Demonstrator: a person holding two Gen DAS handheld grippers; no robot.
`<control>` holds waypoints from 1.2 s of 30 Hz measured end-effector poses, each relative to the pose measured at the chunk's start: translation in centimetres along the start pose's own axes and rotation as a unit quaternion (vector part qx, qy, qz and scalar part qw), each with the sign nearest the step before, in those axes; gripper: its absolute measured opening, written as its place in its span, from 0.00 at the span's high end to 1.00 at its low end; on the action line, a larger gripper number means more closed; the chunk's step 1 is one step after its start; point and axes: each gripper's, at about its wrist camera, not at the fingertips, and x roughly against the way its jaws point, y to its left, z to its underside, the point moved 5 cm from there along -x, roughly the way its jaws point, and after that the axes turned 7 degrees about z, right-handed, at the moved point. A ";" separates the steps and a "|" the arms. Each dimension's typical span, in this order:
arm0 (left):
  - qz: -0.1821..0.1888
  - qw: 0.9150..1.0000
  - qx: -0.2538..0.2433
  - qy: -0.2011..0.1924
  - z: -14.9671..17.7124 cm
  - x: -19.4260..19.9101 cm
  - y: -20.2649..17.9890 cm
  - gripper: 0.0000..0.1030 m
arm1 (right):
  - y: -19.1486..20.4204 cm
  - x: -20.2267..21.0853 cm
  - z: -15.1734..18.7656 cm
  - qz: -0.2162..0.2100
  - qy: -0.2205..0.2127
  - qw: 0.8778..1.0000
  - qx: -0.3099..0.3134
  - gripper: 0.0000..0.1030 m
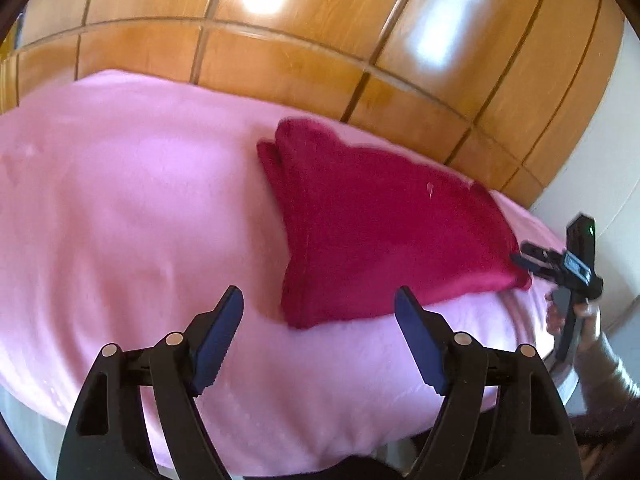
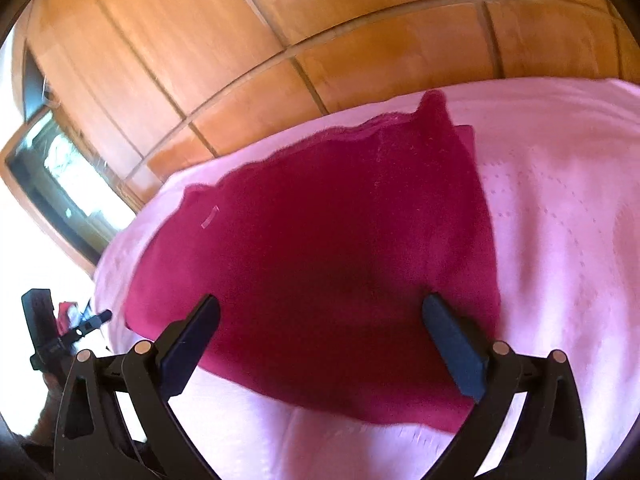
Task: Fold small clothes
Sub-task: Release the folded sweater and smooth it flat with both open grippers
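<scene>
Backdrop: wooden panelled wardrobe rising behind a pink blanket spread as the work surface.
Garment: a crimson folded cloth lying flat on the blanket, layered edges showing at its 10 o'clock corner.
Left gripper: jaws spread wide, holding nothing, the cloth's near corner between the fingers.
Right gripper: released, fingers apart above the cloth's near edge; from the left wrist view it sits at 3 o'clock beside the cloth's corner.
</scene>
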 end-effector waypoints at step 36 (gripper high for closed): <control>-0.191 0.979 -0.041 -0.055 -8.7 -10.4 -3.5 0.12 | -3.0 -7.3 -6.2 0.108 -0.024 0.994 -0.005 0.02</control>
